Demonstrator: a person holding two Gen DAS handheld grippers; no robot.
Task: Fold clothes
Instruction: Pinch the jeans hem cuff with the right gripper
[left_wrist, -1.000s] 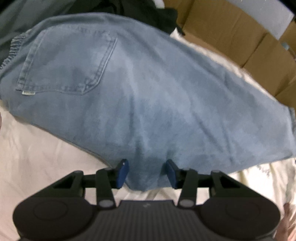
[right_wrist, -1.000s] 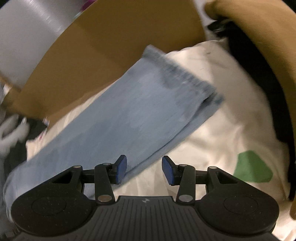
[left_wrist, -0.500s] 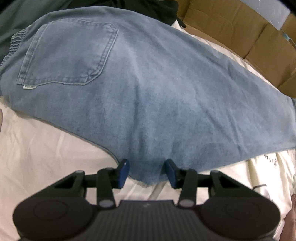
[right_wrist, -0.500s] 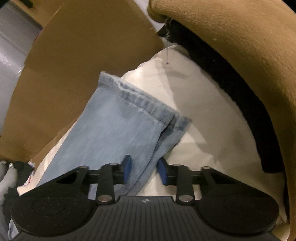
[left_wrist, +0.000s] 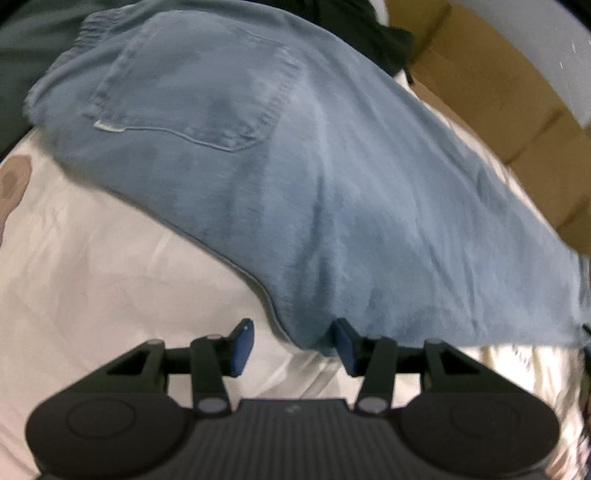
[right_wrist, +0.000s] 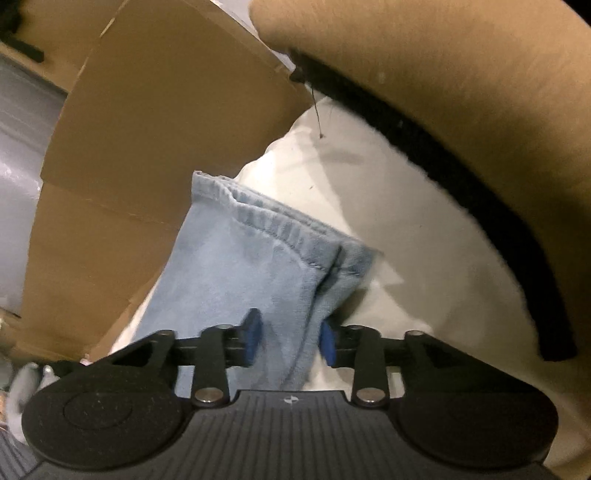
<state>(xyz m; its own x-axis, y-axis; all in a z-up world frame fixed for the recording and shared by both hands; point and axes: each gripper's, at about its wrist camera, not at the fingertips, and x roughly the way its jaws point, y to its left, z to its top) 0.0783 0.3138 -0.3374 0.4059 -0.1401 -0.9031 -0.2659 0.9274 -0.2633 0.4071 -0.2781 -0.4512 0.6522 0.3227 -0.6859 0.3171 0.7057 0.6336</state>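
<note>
Light blue jeans lie flat on a white sheet, back pocket facing up. My left gripper hovers at the near edge of the seat with its jaws opening. The denim's tip lies between them, and the left pad stands clear of it. In the right wrist view the leg end with its stitched hem lies on the sheet. My right gripper straddles the leg's right side just short of the hem. Its jaws are opening, with denim between them and no pinch showing.
Cardboard boxes line the far side of the sheet, and a cardboard wall stands just left of the hem. A tan garment with a black edge arches over the right. Dark clothes lie beyond the waistband.
The left gripper shifted along the jeans' near edge and its jaws widened. The right gripper rolled and closed in on the hem, its jaws narrowing around the leg, then parting again.
</note>
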